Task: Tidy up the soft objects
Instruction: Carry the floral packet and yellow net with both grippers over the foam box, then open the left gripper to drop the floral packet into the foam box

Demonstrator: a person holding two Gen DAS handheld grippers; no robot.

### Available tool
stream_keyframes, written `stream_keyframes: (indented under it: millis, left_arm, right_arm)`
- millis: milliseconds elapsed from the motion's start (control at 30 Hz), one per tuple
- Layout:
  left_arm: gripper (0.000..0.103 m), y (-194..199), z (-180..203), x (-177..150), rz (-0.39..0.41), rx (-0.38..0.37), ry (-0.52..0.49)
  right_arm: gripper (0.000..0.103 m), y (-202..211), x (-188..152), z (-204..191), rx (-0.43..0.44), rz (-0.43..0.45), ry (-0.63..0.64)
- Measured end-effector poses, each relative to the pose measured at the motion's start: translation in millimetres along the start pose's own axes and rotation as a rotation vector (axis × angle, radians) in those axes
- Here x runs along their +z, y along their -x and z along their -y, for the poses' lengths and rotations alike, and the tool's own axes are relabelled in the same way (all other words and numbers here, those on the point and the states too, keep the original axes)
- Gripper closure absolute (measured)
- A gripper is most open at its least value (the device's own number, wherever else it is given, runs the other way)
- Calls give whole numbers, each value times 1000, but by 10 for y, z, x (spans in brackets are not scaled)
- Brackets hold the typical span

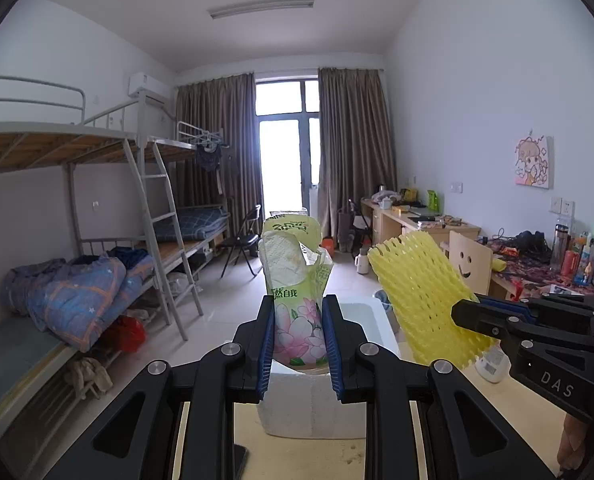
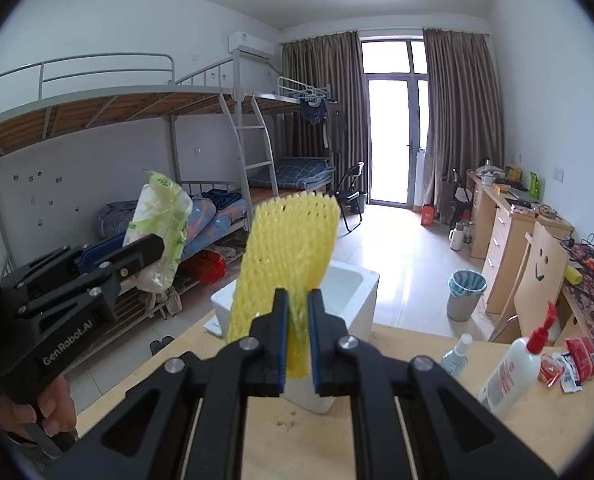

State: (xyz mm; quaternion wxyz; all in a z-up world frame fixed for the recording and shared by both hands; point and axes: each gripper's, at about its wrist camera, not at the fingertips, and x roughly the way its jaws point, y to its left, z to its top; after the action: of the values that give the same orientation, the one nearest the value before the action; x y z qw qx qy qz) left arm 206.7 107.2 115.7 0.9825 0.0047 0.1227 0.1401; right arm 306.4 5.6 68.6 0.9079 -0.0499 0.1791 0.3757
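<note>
My left gripper (image 1: pixel 299 340) is shut on a green tissue pack (image 1: pixel 297 276) printed with pink flowers, held upright in the air. The same pack (image 2: pixel 159 224) shows at the left of the right wrist view. My right gripper (image 2: pixel 298 344) is shut on a yellow foam net sleeve (image 2: pixel 289 248), which stands up from its jaws; the sleeve (image 1: pixel 425 296) also appears at the right of the left wrist view. Both items hang above a white foam box (image 2: pixel 353 292) on the wooden table (image 2: pixel 397 440). The white foam box (image 1: pixel 317 404) lies right below the tissue pack.
On the table's right lie a white pump bottle (image 2: pixel 513 368), a small spray bottle (image 2: pixel 457 354) and red packets (image 2: pixel 577 360). Beyond stand a bin (image 2: pixel 465 294), a chair with a smiley face (image 2: pixel 541 272), cluttered desks (image 2: pixel 509 216) and bunk beds (image 2: pixel 137 128).
</note>
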Motion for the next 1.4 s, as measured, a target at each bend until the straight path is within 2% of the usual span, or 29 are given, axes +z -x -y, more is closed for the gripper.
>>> stream_keyframes:
  millis: [433,567,767,1033,1233,1333,1400]
  left_arm:
    - [78,-571,-105,59,-37,-18,17]
    - [78,-770,-129,91,-64,-21,22]
    - [78,-1001,-197,146,-69,-17,36]
    - [78,-1210,-159,111,-86,-59,19]
    - [78,-1327,-192,90,-98,-52,13]
    - [78,-1344,-208,88,-104,-8,10]
    - [78,-1345,-217,87,-110,-27,24]
  right_arm:
    - [91,-368,130,95,-6,-7,-10]
    - [91,-544,168,143,-46,-9,1]
    - [91,-785,210,214,-25,-27,-16]
    - [91,-961,203,258,-27,-37,-31]
    - [91,-1010,199,271,-26,-49,-40]
    - [91,-992,192,279,-27,-56,-44]
    - [91,-997,207,298,-33,-61,-51]
